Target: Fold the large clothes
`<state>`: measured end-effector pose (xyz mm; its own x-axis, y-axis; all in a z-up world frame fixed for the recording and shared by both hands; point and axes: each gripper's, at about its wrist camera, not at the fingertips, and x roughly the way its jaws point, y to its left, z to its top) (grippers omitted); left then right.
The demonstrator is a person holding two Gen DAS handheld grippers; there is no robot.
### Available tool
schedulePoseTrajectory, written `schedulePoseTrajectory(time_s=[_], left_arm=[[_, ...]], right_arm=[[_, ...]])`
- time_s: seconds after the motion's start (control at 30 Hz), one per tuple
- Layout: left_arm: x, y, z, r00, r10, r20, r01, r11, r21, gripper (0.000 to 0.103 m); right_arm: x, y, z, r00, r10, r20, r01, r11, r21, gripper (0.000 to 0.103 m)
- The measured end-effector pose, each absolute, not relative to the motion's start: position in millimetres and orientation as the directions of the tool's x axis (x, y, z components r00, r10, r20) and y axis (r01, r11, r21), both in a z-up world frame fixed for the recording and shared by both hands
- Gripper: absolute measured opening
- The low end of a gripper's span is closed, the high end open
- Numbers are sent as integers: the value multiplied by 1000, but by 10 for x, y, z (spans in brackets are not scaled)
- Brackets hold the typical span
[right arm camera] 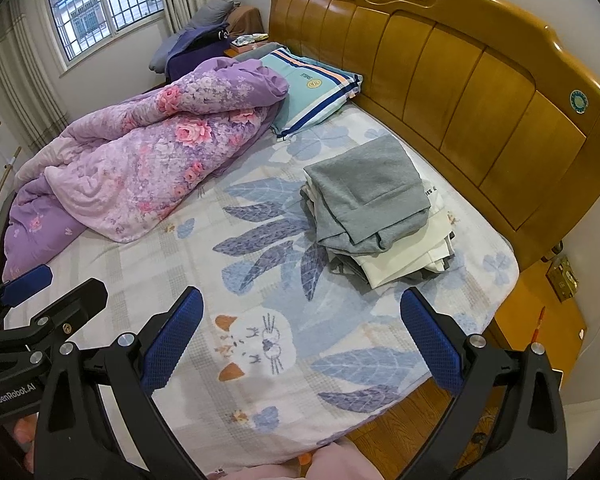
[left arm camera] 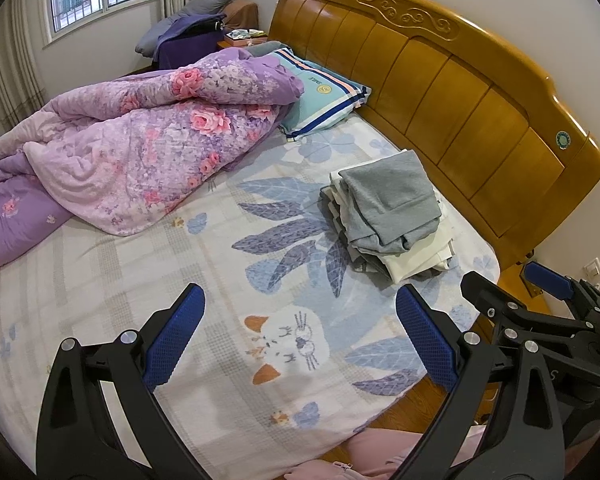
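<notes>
Right now both grippers, left (left arm camera: 300, 336) and right (right arm camera: 302, 338), hang wide open over the bed (right arm camera: 148, 248), holding nothing. Near the headboard (right arm camera: 460, 80) sits the clothes pile (right arm camera: 372, 204). A careless grab could tip it.

We count two grippers: the left gripper (left arm camera: 300, 300) and the right gripper (right arm camera: 302, 304), each with two blue-padded fingers spread wide apart. Far right on the bed lies one stack of folded clothes (right arm camera: 376, 208); how many pieces it holds we cannot tell. At far left lies one purple floral quilt (left arm camera: 132, 152), beside it one striped pillow (left arm camera: 324, 100), and behind them one wooden headboard (left arm camera: 440, 80).
</notes>
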<state>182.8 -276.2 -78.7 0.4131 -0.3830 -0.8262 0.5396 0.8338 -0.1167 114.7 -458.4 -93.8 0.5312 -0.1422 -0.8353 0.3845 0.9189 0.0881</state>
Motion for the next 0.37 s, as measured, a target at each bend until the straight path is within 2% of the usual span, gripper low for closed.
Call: schedulePoseTrajectory(time_s=[0.37], left_arm=[[1783,-2869,-868,381,-384,-841,554,823,-125,97]], right_arm=[[1125,-4640,-978,520,-134,-843,389,916,94,95]])
